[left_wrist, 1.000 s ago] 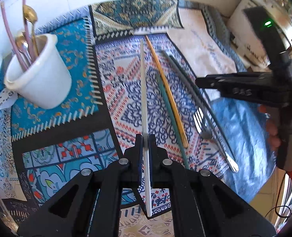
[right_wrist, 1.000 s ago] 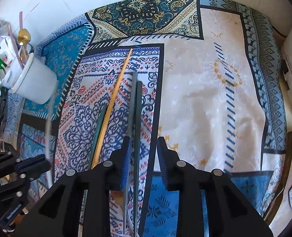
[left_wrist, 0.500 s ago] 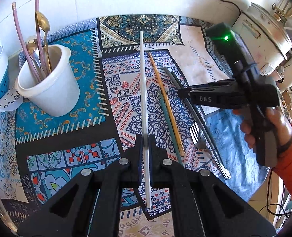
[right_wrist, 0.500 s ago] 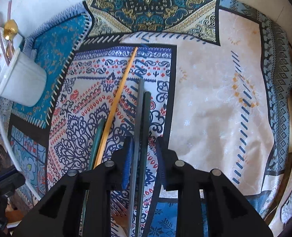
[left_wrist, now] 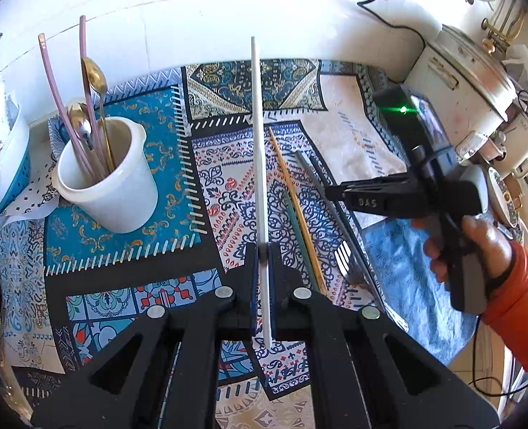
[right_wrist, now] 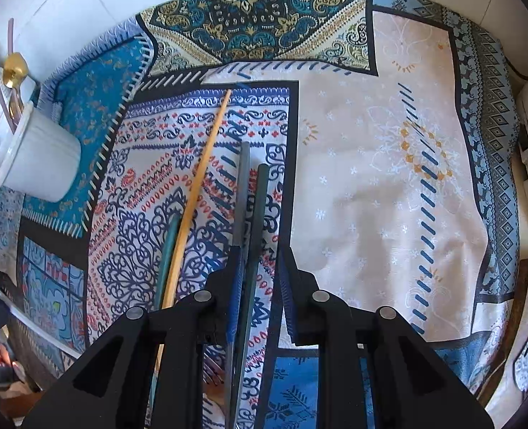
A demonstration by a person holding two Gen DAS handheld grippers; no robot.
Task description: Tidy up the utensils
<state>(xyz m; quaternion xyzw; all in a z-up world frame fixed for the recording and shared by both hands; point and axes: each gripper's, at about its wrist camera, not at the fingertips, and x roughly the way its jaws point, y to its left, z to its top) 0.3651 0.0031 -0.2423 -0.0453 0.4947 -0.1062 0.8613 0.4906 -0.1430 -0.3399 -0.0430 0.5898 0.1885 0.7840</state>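
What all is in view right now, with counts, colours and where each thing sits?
white cup: one, white, left on cloth, holding pink-handled and gold cutlery
white chopstick: one, white, clamped in left hand-held gripper
yellow chopstick: one, yellow, lying mid-cloth
teal chopstick: one, teal, beside the yellow one
grey-handled fork: one, on cloth
dark green handle: one, between the right jaws
patchwork cloth: one, blue, cream
left hand-held gripper: black, shut
right hand-held gripper: black, closing
hand: orange sleeve

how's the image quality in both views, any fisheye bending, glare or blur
Left wrist view: strong fisheye; the white chopstick in the left gripper looks bowed, the white wall is washed out, centre sharp. Right wrist view: the tablecloth edges curve, sunlit and crisp, while the white cup at the rim is soft.
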